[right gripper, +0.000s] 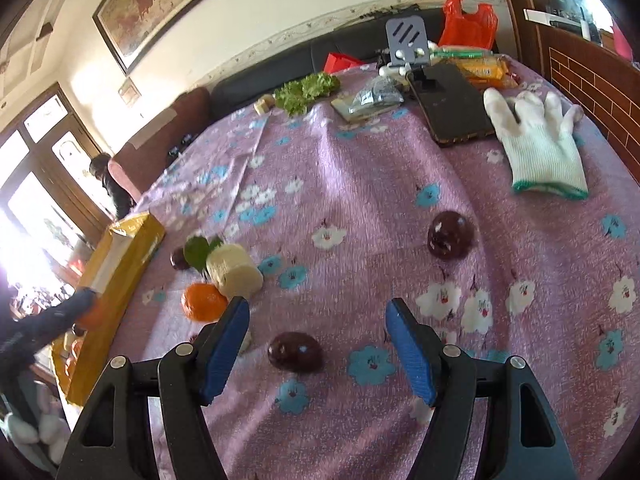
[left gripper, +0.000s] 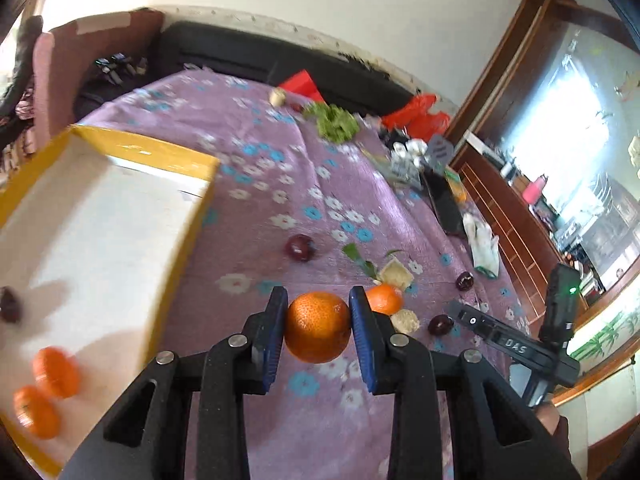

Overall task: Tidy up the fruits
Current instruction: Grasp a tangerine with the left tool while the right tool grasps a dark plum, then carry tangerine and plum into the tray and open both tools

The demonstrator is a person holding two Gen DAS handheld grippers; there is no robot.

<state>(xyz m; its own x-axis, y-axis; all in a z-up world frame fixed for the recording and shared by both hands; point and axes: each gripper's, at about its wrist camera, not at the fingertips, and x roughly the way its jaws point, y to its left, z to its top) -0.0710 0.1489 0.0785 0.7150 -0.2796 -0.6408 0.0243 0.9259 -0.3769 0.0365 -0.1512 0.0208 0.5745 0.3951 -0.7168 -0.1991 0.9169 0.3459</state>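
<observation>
My left gripper (left gripper: 318,322) is shut on an orange (left gripper: 317,327) and holds it above the purple flowered cloth (left gripper: 280,184), just right of the yellow box (left gripper: 182,240). The box holds two oranges (left gripper: 55,372) and a dark plum (left gripper: 9,304). Another orange (left gripper: 385,299) and several plums (left gripper: 299,247) lie on the cloth. My right gripper (right gripper: 317,330) is open, its jaws on either side of a plum (right gripper: 295,352) lying on the cloth. A second plum (right gripper: 450,235) and an orange (right gripper: 203,302) lie nearby.
A pale cylindrical piece (right gripper: 235,270) with green leaves sits by the orange. A white glove (right gripper: 538,142), a black phone (right gripper: 452,106), lettuce (right gripper: 306,91), a red bag (right gripper: 470,22) and snack packets lie at the far side. The right gripper's body (left gripper: 516,344) shows in the left wrist view.
</observation>
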